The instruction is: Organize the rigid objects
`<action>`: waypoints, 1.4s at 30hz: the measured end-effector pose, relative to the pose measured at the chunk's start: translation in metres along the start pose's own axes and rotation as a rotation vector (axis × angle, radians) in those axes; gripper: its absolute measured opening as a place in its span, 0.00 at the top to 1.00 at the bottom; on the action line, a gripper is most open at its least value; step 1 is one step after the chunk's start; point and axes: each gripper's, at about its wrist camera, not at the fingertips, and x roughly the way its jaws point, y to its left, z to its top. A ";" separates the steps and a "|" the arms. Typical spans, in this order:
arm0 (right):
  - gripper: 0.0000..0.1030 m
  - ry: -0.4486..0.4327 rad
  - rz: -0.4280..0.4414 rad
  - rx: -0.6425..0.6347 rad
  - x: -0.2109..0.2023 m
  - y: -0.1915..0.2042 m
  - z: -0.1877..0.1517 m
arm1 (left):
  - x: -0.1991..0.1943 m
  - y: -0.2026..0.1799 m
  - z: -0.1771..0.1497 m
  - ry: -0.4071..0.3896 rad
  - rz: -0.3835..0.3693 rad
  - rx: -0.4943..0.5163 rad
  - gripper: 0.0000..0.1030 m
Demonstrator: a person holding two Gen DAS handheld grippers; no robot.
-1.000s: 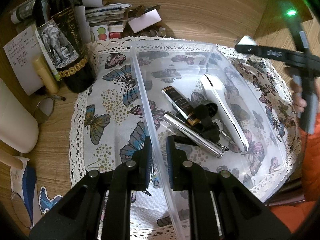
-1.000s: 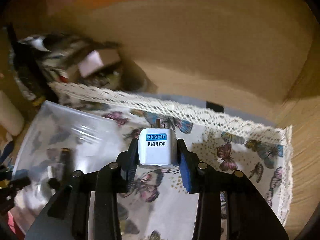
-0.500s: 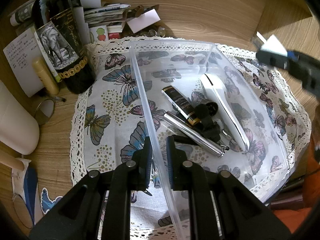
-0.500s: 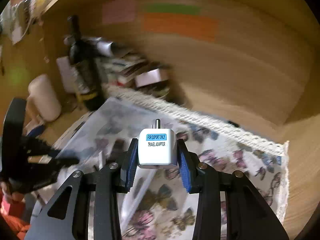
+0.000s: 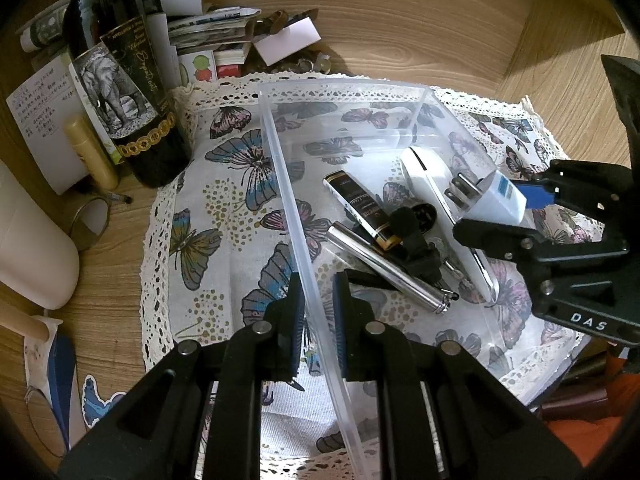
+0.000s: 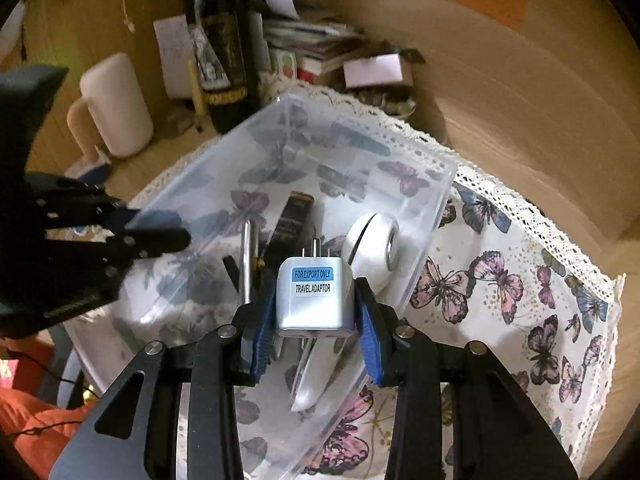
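Observation:
A clear plastic bin [image 5: 344, 85] stands on a butterfly cloth [image 5: 224, 208]. My left gripper [image 5: 317, 316] is shut on the bin's left wall. My right gripper [image 6: 316, 312] is shut on a white travel adaptor [image 6: 314, 300] and holds it over the bin's right side; the adaptor also shows in the left wrist view [image 5: 494, 200]. In the bin lie a white device [image 5: 430, 176], a black and gold tube [image 5: 360, 208], a silver tube [image 5: 388, 272] and a small black item [image 5: 416, 240].
A dark wine bottle [image 5: 120, 72], a cream tube [image 5: 90, 152], papers and boxes [image 5: 224, 32] crowd the back left. A white jug [image 5: 32, 248] stands at the left. Wooden walls close the back and right.
My right gripper has swung left with the adaptor, from beside the bin to over its right side. The left gripper has not moved.

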 end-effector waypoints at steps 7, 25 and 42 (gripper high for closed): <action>0.52 0.000 0.014 -0.002 -0.004 0.000 0.000 | 0.000 0.000 0.001 0.007 0.011 0.009 0.86; 0.14 -0.329 -0.080 0.133 -0.104 -0.021 -0.027 | -0.085 -0.024 0.005 -0.312 0.074 0.005 0.56; 0.00 -0.566 -0.207 0.221 -0.155 -0.014 -0.075 | -0.133 -0.066 -0.028 -0.639 0.058 0.001 0.03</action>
